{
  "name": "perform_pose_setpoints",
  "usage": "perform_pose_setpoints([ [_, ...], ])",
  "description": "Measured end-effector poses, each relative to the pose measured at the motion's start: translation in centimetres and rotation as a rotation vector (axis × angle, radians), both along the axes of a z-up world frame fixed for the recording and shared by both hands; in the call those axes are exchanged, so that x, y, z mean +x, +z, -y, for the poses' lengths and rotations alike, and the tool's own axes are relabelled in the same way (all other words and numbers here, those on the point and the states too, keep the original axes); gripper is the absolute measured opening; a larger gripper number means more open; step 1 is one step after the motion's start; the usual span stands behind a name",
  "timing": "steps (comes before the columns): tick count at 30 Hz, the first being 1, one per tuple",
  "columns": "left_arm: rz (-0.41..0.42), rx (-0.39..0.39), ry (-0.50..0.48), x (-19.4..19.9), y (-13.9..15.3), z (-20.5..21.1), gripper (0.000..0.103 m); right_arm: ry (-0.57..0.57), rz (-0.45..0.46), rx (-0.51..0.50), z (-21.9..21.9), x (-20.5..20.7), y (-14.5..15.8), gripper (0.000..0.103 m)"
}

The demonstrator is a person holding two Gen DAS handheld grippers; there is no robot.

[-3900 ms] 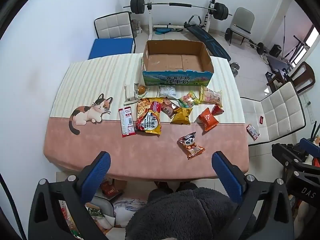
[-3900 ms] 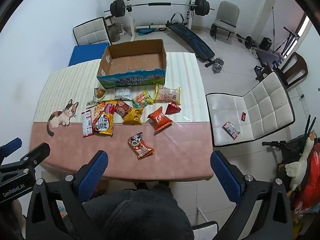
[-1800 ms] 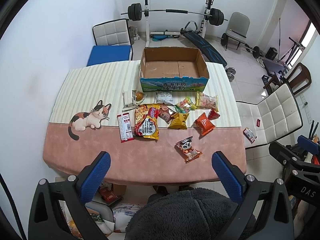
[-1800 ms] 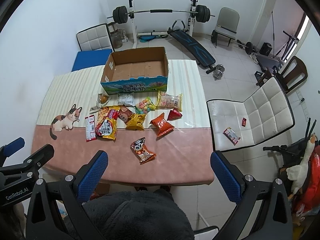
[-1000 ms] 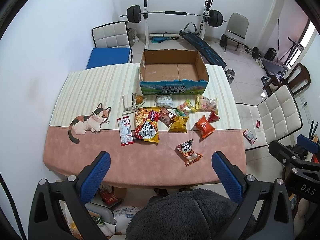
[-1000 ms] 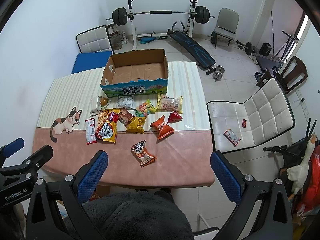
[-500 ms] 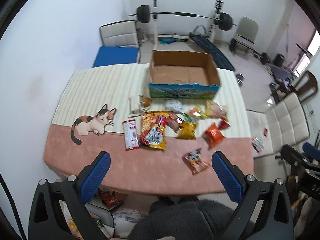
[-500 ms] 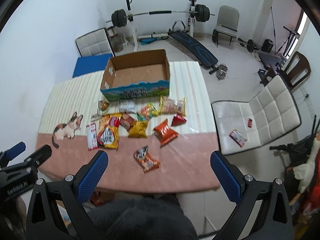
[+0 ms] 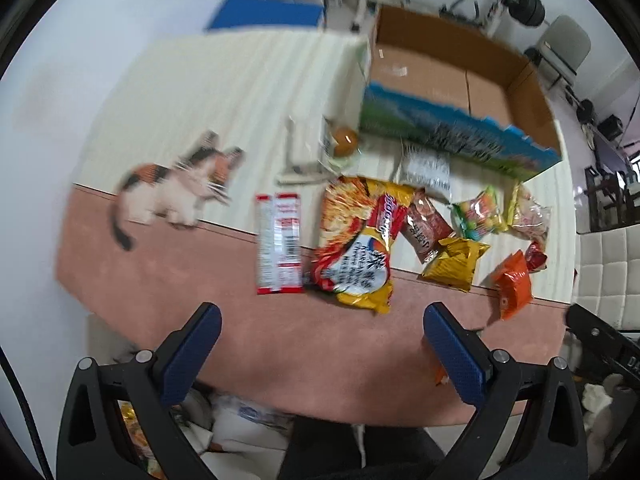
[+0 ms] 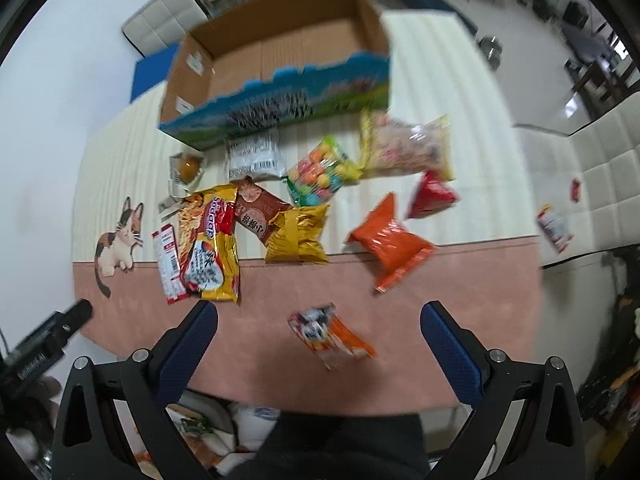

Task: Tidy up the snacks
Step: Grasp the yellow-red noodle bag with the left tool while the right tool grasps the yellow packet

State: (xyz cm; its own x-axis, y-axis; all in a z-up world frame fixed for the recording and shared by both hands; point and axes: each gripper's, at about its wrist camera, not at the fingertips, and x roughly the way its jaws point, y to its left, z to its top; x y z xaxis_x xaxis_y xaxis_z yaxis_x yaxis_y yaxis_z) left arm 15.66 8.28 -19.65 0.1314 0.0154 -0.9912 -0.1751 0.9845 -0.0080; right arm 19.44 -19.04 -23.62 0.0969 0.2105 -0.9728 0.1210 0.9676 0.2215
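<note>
**A:** ok where's everything sitting right now?

**B:** Snacks are all loose on the bench (image 10: 440, 280). Big noodle bag (image 9: 358, 240) sits left of centre, with a red-and-white packet (image 9: 279, 243) just beside it on its left. Yellow bag (image 10: 298, 234), orange bag (image 10: 390, 242) and small red bag (image 10: 430, 196) run off to the right. Candy bag (image 10: 320, 172) and a clear bag of mixed snacks (image 10: 408, 148) lie just in front of the cardboard box (image 10: 280, 46), which is open on top at the far side of the bench with nothing in it that I can see. One cartoon-print packet (image 10: 328, 334) lies on its own on the pink strip, nearest the right hand-held gripper (image 10: 318, 334).

**A:** and the grippers?

**B:** Both are empty with their fingers spread wide. The left hand-held gripper (image 9: 320, 336) hangs over the near edge below the noodle bag, touching nothing. The right one frames that cartoon packet between its blue pads (image 10: 450, 354), though I can't tell how far above it. Both views are pretty blurry.
</note>
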Motion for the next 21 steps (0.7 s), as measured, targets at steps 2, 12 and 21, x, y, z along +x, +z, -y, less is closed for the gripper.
perform_pose_setpoints([
  [2, -0.067, -0.048, -0.018, 2.3, -3.7, 0.3, 0.103, 0.006, -0.044, 0.01, -1.1, 1.9, -3.1, 0.102],
  [12, -0.271, -0.065, -0.106, 9.3, -16.3, 1.4, 0.103, -0.038, -0.234, 0.032, -4.2, 6.2, -13.7, 0.1],
  [21, -0.308, -0.147, -0.128, 8.7, -18.5, 1.2, 0.102, -0.095, -0.299, 0.031, -5.7, 7.4, -17.6, 0.089],
])
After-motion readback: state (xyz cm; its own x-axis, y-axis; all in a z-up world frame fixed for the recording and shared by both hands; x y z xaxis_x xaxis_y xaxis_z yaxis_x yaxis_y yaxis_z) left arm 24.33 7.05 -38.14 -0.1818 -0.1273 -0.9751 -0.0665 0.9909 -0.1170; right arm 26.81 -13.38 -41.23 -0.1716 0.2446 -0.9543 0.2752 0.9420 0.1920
